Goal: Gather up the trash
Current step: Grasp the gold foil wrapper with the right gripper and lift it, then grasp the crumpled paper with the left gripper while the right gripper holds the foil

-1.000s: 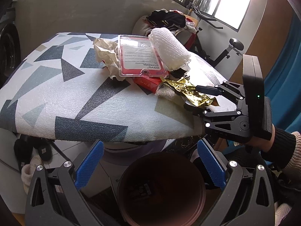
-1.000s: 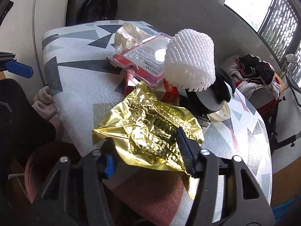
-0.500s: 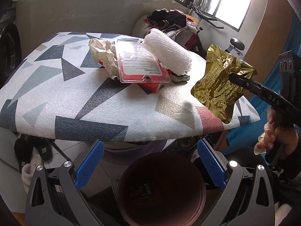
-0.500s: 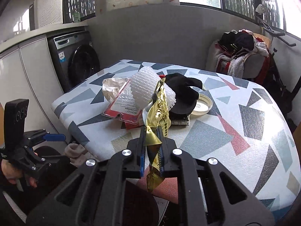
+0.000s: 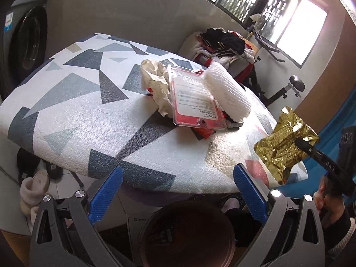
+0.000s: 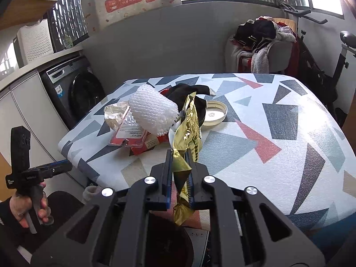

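Note:
My right gripper (image 6: 180, 153) is shut on a crumpled gold foil wrapper (image 6: 188, 131) and holds it in the air off the table's near edge; the wrapper also shows in the left wrist view (image 5: 283, 146). My left gripper (image 5: 178, 178) is open and empty, low in front of the table, above a dark round bin (image 5: 187, 233). On the patterned table (image 5: 77, 111) lie crumpled paper (image 5: 155, 84), a clear-and-red plastic package (image 5: 195, 100), a white foam net sleeve (image 5: 227, 93) and a red carton (image 6: 149, 144).
A round lid (image 6: 214, 113) and a black cloth (image 6: 187, 91) lie behind the pile. A washing machine (image 6: 75, 89) stands left. A chair heaped with clothes (image 6: 262, 42) and an exercise bike (image 6: 333, 51) stand behind the table. Slippers (image 5: 33, 189) lie on the floor.
My right gripper closed on the gold wrapper, lifted it off the table and drew it back toward the near edge. The left gripper stayed open over the bin, tilting slightly.

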{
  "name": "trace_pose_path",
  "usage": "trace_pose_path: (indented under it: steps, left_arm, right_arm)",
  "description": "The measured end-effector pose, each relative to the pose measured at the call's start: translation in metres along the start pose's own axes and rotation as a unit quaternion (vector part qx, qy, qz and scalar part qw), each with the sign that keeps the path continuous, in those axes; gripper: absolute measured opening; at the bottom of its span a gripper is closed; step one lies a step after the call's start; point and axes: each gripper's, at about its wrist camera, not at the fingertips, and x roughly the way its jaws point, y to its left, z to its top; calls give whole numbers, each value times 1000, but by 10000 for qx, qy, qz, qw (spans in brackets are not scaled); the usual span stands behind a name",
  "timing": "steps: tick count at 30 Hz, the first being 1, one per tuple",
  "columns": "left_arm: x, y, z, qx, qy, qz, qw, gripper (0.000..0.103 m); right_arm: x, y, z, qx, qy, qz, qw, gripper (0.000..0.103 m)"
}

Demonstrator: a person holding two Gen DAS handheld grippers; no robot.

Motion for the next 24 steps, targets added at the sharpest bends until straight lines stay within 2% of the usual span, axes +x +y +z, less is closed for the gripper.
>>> trace_pose_path:
  steps: [1, 2, 5, 9, 14, 16, 17, 18, 19, 21, 24]
  left_arm:
    - [2, 7, 11, -190, -34, 151, 9997, 84]
    - [5, 15, 22, -419, -51, 152, 9990, 79]
    - [21, 38, 57, -1142, -11, -159, 9933, 75]
    - [55, 56, 90, -1611, 76, -367, 9862, 62]
    - [101, 63, 108, -2052, 324, -509, 9769, 61]
    - [118, 62, 110, -2084, 470, -469, 9758, 57]
    - [124, 61, 111, -2050, 547, -361, 9766, 48]
    - [128, 61, 113, -1988, 539, -235, 9783, 31]
    - [127, 60, 116, -1916, 461, -133, 9803, 24]
    - [122, 53, 127, -1599, 307, 61, 9866, 20]
    - [104, 38, 146, -814, -27, 642, 9946, 17]
  right_arm:
    - [0, -1, 0, 21, -2, 3, 10000, 15]
    - [0, -2, 1, 37, -3, 3, 10000, 15]
    - [2, -2, 1, 12, 5, -17, 10000, 15]
    - [6, -2, 2, -7, 43, -41, 10000, 15]
    - [12, -4, 3, -27, 89, -68, 9999, 15]
    - [14, -4, 4, -39, 89, -49, 9999, 15]
    - [15, -3, 4, -51, 91, -39, 9999, 15]
    - [16, -3, 5, -72, 99, -35, 9999, 15]
    - [17, -3, 6, -93, 105, -29, 9999, 15]
    - [18, -2, 6, -128, 108, -32, 9999, 15]
    - [20, -4, 6, -117, 110, -60, 9999, 15]
